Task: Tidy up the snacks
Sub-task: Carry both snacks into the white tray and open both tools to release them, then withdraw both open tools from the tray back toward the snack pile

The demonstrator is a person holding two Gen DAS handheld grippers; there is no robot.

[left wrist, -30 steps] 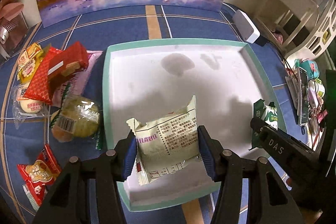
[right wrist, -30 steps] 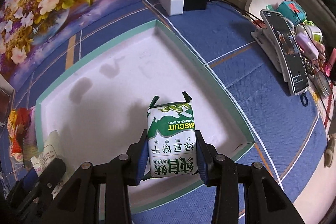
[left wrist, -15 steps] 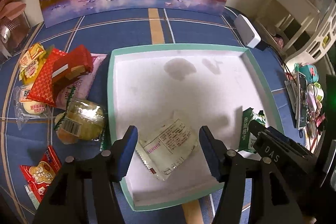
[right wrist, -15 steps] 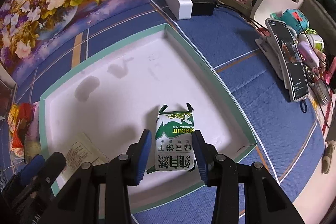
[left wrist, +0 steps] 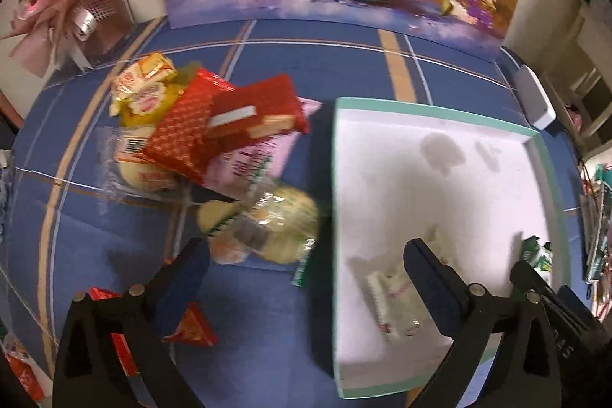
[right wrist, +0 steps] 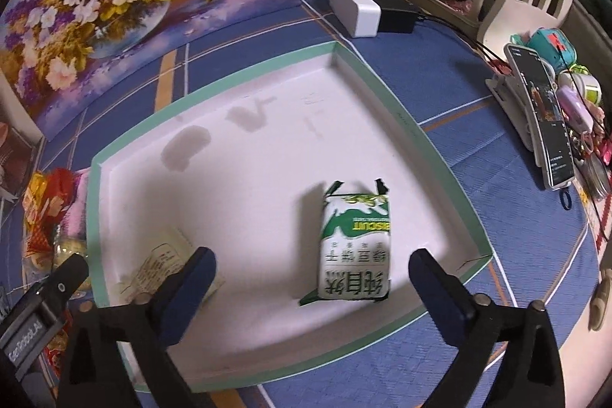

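2 packets are laid flat inside the teal-rimmed tray (right wrist: 401, 117): the green biscuit packet (right wrist: 355, 247) at lower centre, the white snack packet (right wrist: 168, 262) at lower left, presumably sorted. Both the right gripper (right wrist: 311, 278) and left gripper (left wrist: 306, 266) are spread wide, nothing held. The unsorted snack pile (left wrist: 206, 140) is seen at centre left.
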